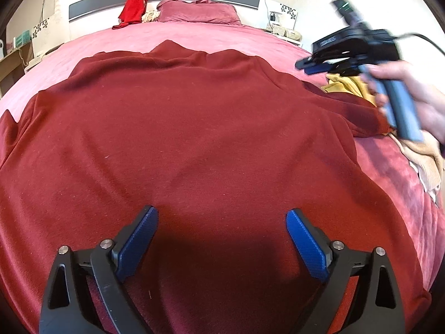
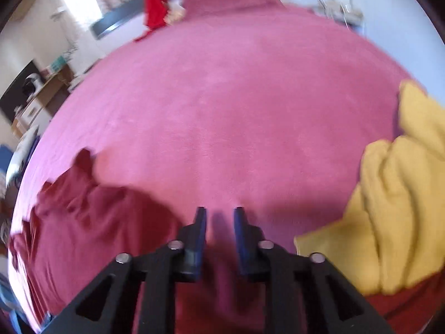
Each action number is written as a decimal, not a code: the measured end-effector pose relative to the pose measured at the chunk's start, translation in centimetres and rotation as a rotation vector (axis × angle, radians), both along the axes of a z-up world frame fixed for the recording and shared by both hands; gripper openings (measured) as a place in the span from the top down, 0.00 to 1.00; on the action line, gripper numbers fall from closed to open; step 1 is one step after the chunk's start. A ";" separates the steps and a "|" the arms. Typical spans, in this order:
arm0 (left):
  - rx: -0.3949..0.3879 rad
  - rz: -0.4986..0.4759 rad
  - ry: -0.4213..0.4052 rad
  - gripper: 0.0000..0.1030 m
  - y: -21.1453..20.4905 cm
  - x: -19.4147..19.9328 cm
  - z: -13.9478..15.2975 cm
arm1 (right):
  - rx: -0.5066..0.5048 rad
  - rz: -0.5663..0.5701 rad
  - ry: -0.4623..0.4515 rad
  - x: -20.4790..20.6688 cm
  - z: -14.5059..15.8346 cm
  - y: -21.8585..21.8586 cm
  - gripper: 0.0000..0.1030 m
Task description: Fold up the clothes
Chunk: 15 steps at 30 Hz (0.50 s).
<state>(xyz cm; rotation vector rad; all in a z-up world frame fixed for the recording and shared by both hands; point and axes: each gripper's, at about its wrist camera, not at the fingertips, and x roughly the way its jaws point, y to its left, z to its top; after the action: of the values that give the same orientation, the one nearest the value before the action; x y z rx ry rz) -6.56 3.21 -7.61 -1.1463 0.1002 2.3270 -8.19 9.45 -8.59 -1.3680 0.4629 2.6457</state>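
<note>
A dark red sweatshirt (image 1: 194, 125) lies spread flat on the pink bed (image 1: 167, 39), its far edge towards the headboard. My left gripper (image 1: 222, 213) hovers over its near part, blue pads wide apart and holding nothing. At the sweatshirt's right side a hand holds my right gripper (image 1: 311, 66) up in the air. The blurred right wrist view shows the right gripper (image 2: 219, 210) with a narrow gap between its fingers and only bedcover behind. There the sweatshirt (image 2: 83, 222) lies to its lower left.
A yellow garment (image 2: 389, 208) is heaped on the bed to the right, over a beige one (image 1: 420, 161). A pillow (image 1: 197, 11) and a bright red cloth (image 1: 135, 2) lie at the headboard. Bedside furniture stands at both sides.
</note>
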 end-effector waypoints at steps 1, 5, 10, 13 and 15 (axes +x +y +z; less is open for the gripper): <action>-0.002 -0.001 0.001 0.07 0.0 0.0 0.0 | -0.005 0.059 0.013 0.9 0.2 -1.7 0.78; 0.070 0.002 -0.029 0.06 -1.5 -0.4 1.9 | -0.019 0.270 -0.016 3.2 -0.1 -10.8 0.78; 0.148 0.175 0.073 0.06 -11.6 -0.9 6.6 | -0.066 0.404 -0.032 4.5 -0.7 -19.7 0.78; 0.161 0.341 0.094 0.06 -19.9 -2.1 8.1 | -0.065 0.467 -0.055 2.5 -1.7 -24.6 0.78; 0.180 0.518 0.052 0.06 -27.8 -3.2 7.8 | -0.043 0.512 -0.073 1.4 -2.5 -27.4 0.78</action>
<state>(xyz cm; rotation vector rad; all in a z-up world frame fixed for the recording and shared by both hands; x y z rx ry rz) -9.74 -24.62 0.24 -1.1169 -0.4286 2.7411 -6.84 -18.00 -11.09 -1.7934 0.1761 2.9672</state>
